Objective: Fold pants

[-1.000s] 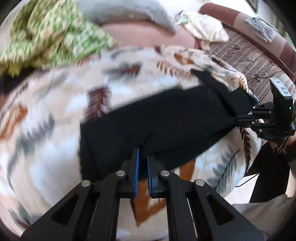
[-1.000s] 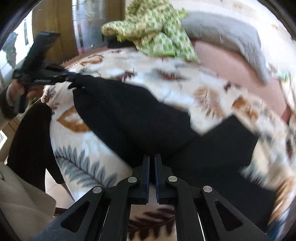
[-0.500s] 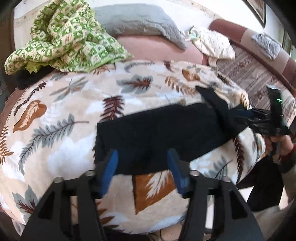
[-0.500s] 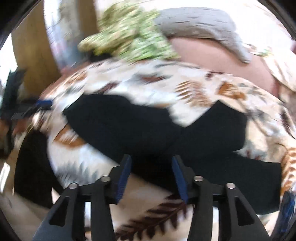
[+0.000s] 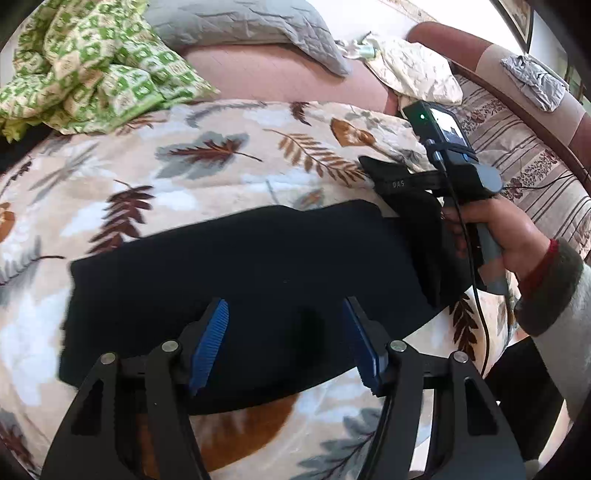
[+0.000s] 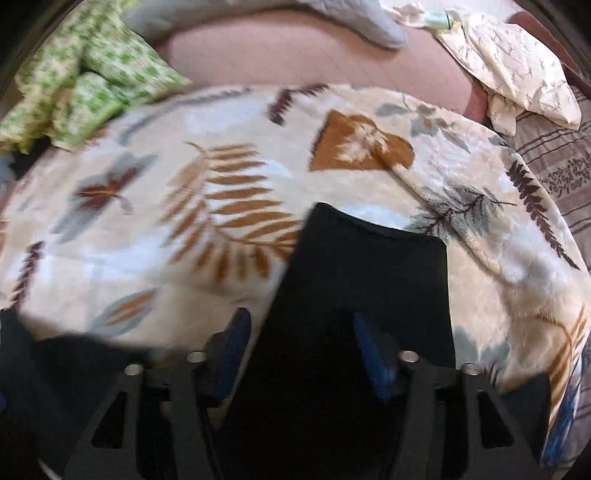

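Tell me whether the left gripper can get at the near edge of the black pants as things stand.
Probably yes. The left gripper, jaws just opened and empty, hangs right over the black pants on the leaf-print blanket, and nothing lies between them.

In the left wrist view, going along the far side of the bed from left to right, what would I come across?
Green patterned blanket → grey pillow → cream crumpled cloth → grey cloth on the sofa back.
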`<state>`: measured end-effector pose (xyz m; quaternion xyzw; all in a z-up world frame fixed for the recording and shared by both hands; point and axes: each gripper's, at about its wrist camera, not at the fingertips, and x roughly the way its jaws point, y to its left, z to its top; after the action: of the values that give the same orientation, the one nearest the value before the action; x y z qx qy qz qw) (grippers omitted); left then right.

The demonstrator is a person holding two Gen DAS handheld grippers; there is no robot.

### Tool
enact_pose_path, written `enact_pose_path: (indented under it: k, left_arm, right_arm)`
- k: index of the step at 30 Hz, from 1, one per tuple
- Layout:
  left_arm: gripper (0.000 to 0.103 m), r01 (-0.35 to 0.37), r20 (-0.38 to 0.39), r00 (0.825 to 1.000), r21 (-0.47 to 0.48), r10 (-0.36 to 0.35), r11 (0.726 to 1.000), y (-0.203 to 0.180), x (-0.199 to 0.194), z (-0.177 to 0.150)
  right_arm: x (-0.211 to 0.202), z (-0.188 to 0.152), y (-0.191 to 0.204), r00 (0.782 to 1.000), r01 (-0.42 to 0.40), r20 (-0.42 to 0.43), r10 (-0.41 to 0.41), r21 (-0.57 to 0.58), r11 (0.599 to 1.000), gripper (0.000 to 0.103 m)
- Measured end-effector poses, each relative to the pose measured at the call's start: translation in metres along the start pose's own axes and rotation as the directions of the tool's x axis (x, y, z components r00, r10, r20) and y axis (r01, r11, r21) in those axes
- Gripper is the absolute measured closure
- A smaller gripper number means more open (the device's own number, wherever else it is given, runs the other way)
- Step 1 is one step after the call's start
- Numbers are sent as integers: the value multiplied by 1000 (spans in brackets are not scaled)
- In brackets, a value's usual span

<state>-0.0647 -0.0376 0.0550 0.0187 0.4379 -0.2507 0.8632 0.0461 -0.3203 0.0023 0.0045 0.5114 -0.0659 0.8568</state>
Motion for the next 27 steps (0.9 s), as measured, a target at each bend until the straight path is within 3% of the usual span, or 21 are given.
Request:
enact_pose_path:
  k: [2,4,6,9,12,15,17,22,25,27]
  left_arm:
    - [41,6,-10,1000,3,-6,1000,-3,3,-1]
    - [41,3,-14,1000,4,-3,1000,-3,4,-3]
    - [41,2,-17,1000,-5,-2,1000,-2,4,-4]
    - [41,10,-12,1000,-28,-10,1000,3,2,-5]
    - [41,13,-15,1000,-46,-14,999,4,2,-6]
    - [41,-2,-28,1000,-42,0,999,1,5,-7]
    - [41,-11,-33,999,-41,10,999,0,2,-8]
    - [40,-37,-5,999,-58,37,998,13,-18,-9]
    - [40,-80,4,997,-101,81,992,33,-26,-10]
    - [40,-105,8,994,-139,108,985,48,-29,-11]
  right_arm:
    - [-8,-2,-11,998,-59,19,59,12,998,99]
    - [-33,-6,-27,990,-125,72,121,45,991,99]
    - [-73,-22,-54,971,-187,168,172,82,979,99]
    - [-133,-73,-111,937,-247,292,190,170,954,99]
    - [-137,-115,-152,947,-246,273,170,272,930,99]
    - [-100,-154,-181,974,-217,154,169,386,897,95]
    - [-82,-166,-185,982,-188,97,162,412,892,92]
    - [-113,-165,-175,985,-135,148,86,361,923,79]
    - [-134,-156,-160,968,-205,203,147,305,930,74]
    - [-140,-145,-139,947,-274,236,219,232,933,61]
